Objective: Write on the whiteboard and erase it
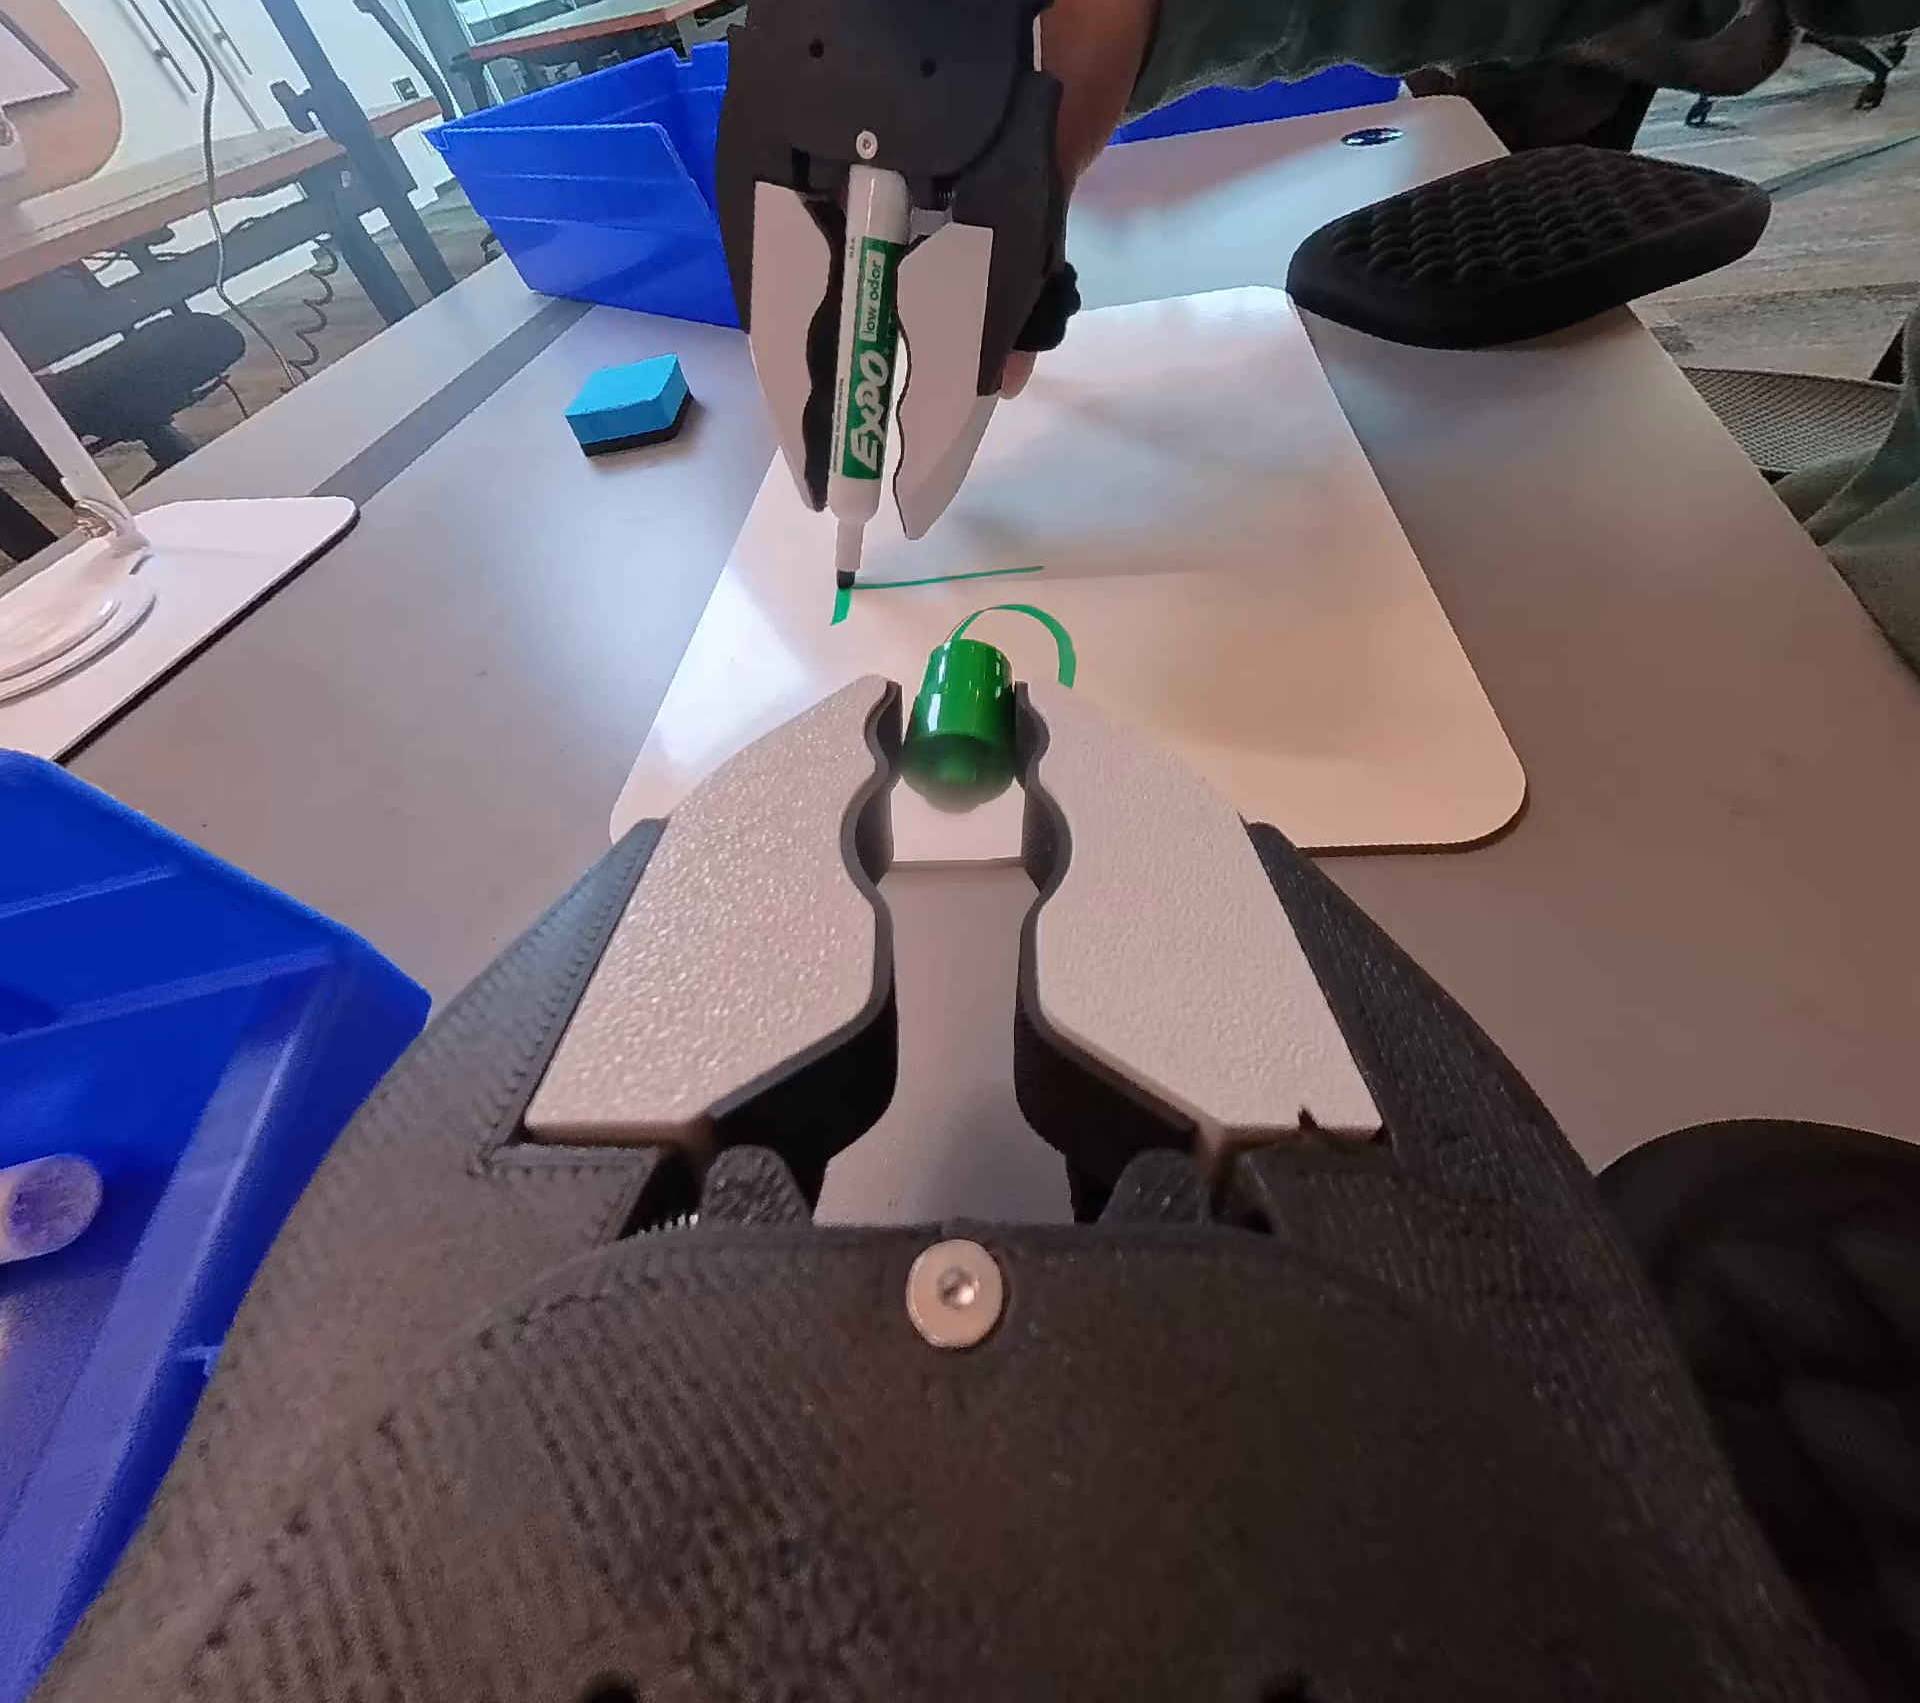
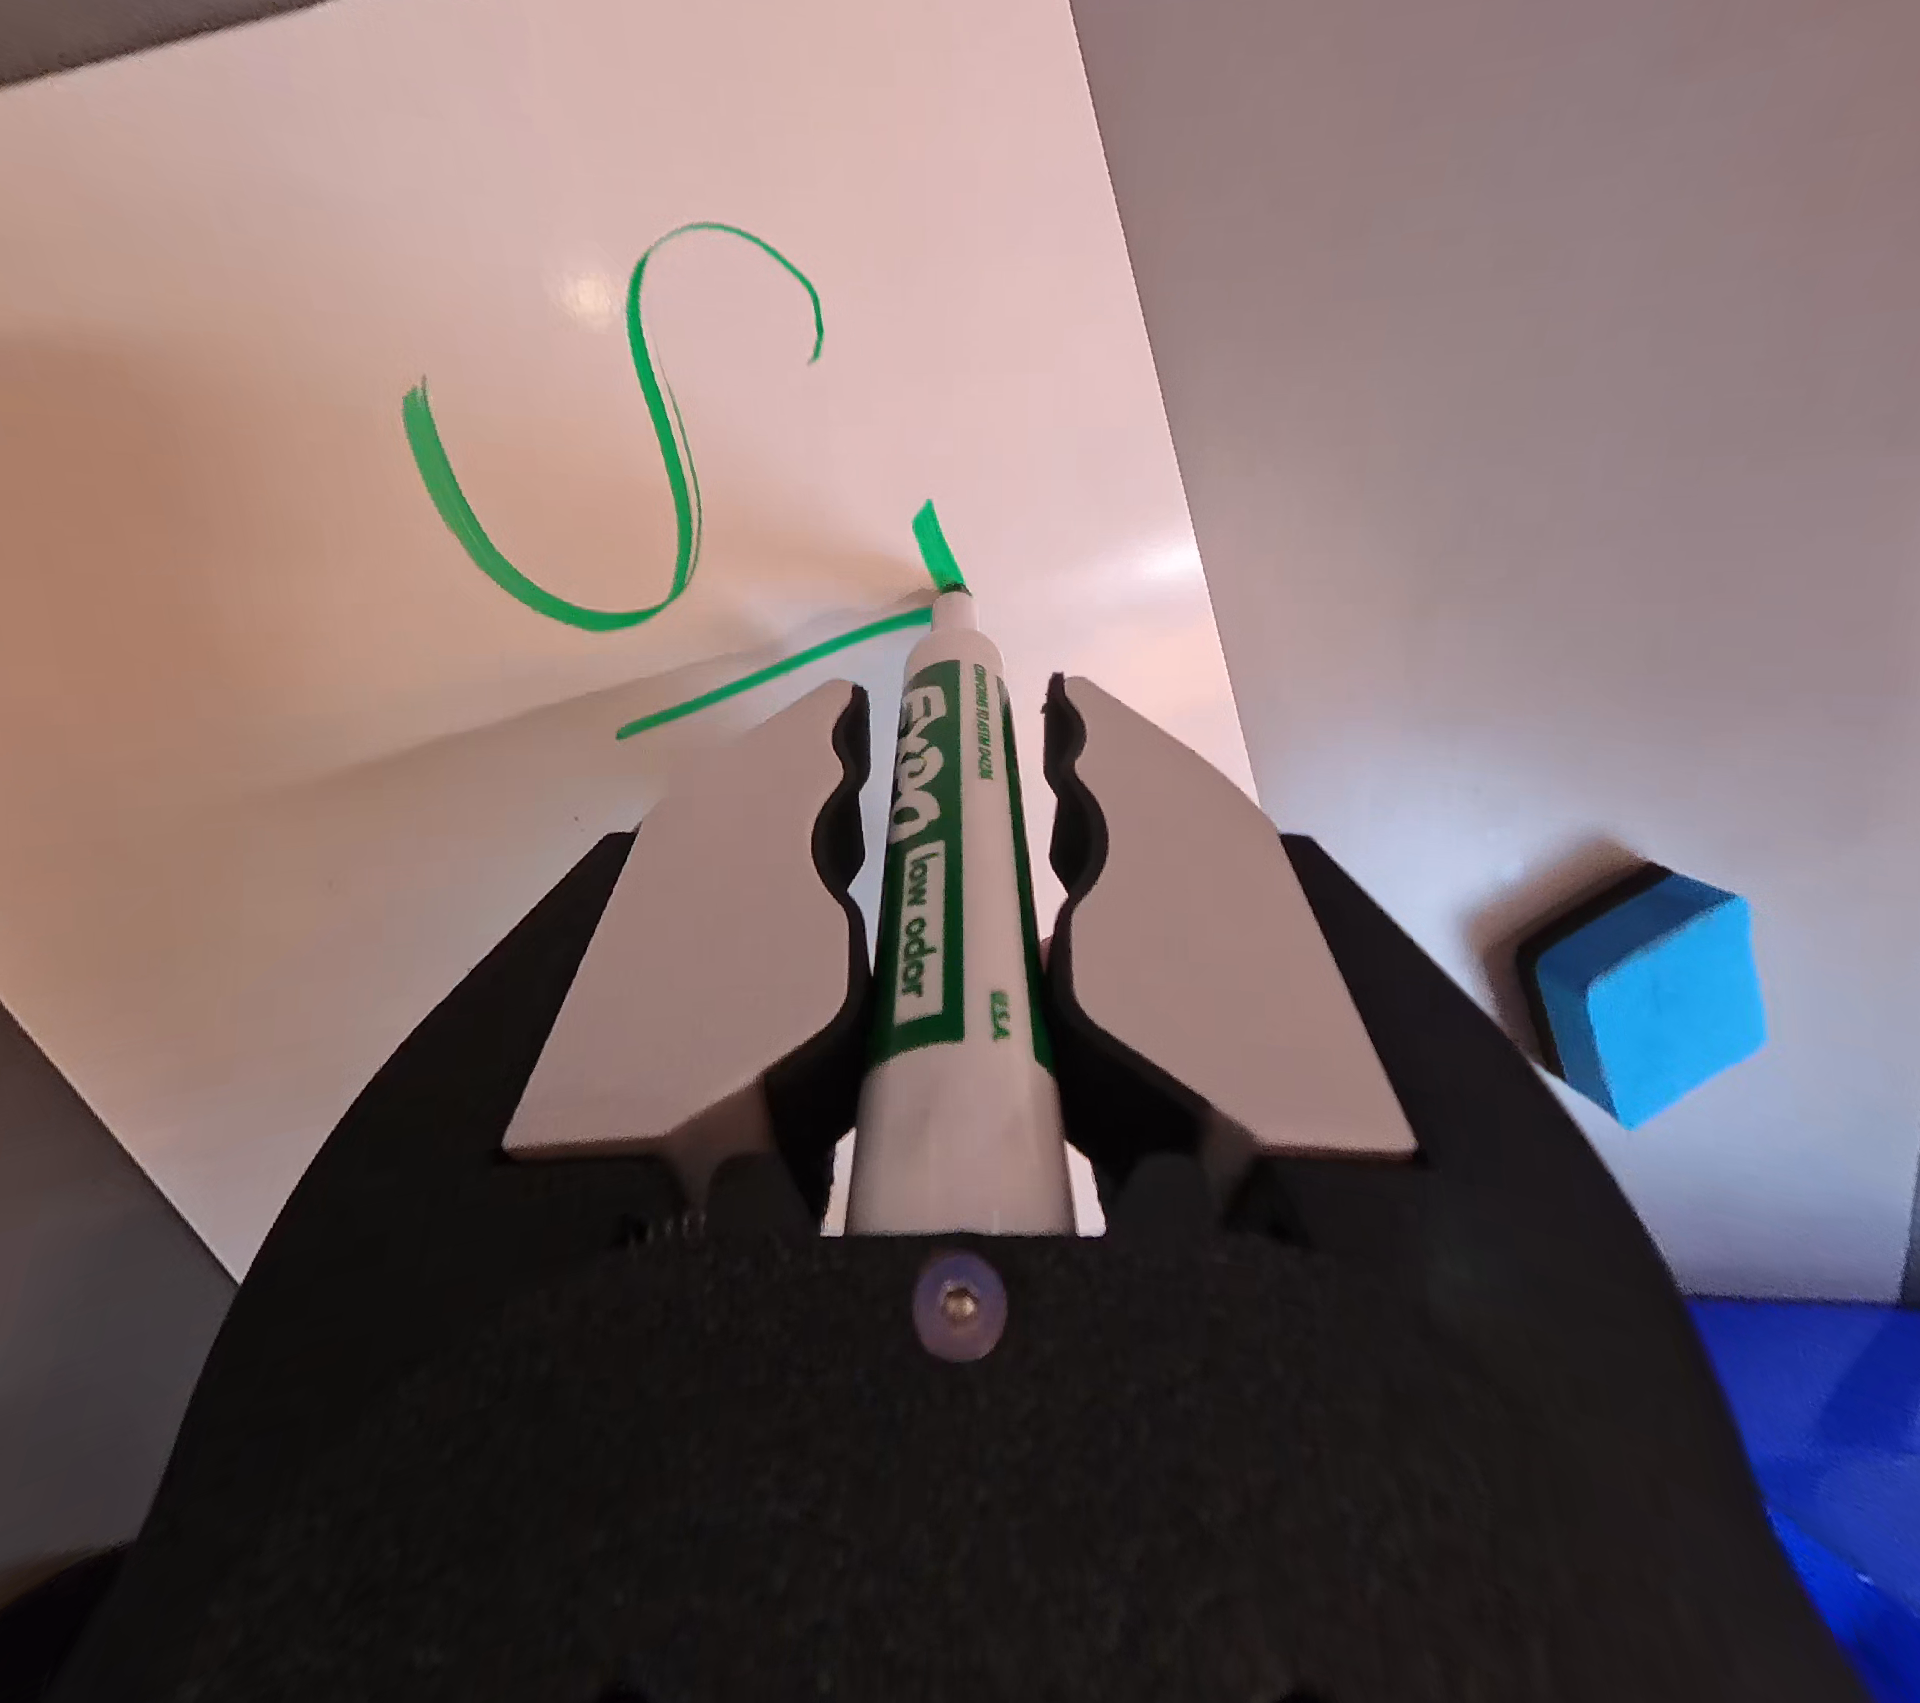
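Right gripper [image 2: 956, 697] jaws clamping white-barrelled green marker [image 2: 940, 874], tip marking glossy white whiteboard [image 2: 312, 199]; slipping apparently risking smears. Left gripper [image 1: 956, 708] jaws pinching green plastic cap [image 1: 956, 718].

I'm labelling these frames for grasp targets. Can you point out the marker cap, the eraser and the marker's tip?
marker cap [image 1: 957, 723]: left wrist view, on its green side wall between the fingers.
eraser [image 2: 1647, 999]: right wrist view, on its blue foam face.
marker's tip [image 2: 953, 604]: right wrist view, on the nib touching the whiteboard.

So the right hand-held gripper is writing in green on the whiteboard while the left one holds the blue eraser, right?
Not quite. The left hand-held gripper holds the marker's green cap, as the left wrist view shows. The blue eraser lies untouched on the table. The rest is right.
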`<action>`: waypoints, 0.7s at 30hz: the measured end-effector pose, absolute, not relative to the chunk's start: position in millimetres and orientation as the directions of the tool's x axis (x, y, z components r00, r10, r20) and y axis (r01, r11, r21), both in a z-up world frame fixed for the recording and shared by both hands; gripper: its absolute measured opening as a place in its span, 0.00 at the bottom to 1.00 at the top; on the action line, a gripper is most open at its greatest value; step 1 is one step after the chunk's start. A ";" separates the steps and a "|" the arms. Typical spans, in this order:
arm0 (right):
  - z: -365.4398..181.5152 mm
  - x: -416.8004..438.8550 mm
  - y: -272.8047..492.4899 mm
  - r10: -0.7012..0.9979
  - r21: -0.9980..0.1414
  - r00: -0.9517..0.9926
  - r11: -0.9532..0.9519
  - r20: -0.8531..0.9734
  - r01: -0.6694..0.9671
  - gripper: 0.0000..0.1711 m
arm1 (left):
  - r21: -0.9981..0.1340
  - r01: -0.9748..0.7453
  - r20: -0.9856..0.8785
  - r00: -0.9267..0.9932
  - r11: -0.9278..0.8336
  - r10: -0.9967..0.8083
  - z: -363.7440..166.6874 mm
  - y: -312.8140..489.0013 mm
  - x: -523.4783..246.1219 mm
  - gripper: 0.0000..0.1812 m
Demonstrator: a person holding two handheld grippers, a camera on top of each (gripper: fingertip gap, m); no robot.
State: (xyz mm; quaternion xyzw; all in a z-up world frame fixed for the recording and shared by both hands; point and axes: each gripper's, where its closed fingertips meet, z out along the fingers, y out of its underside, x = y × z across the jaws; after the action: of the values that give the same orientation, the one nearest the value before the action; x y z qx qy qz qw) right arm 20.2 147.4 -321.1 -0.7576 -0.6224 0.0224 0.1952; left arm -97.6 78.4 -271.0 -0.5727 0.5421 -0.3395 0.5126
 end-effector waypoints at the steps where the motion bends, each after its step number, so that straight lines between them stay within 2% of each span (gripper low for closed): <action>1: -321.0 23.2 147.7 0.950 -0.320 0.229 -0.154 0.211 0.935 0.19 | -0.955 -0.273 -0.167 0.182 0.113 -0.969 -271.0 78.3 -97.6 0.11; 10: -320.8 46.1 150.2 0.938 -0.299 0.269 -0.197 0.220 0.934 0.19 | -0.955 -0.275 -0.167 0.181 0.114 -0.969 -271.3 78.3 -97.5 0.11; 21: -308.6 51.0 140.8 0.930 -0.354 0.302 -0.216 0.209 0.910 0.19 | -0.955 -0.273 -0.167 0.182 0.113 -0.969 -271.1 78.7 -97.6 0.11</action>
State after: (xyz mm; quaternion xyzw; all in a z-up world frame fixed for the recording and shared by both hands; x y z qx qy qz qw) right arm 51.0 140.8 -308.6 -0.7793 -0.5904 0.0242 0.2088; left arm -97.6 78.7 -271.1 -0.5730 0.5421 -0.3394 0.5125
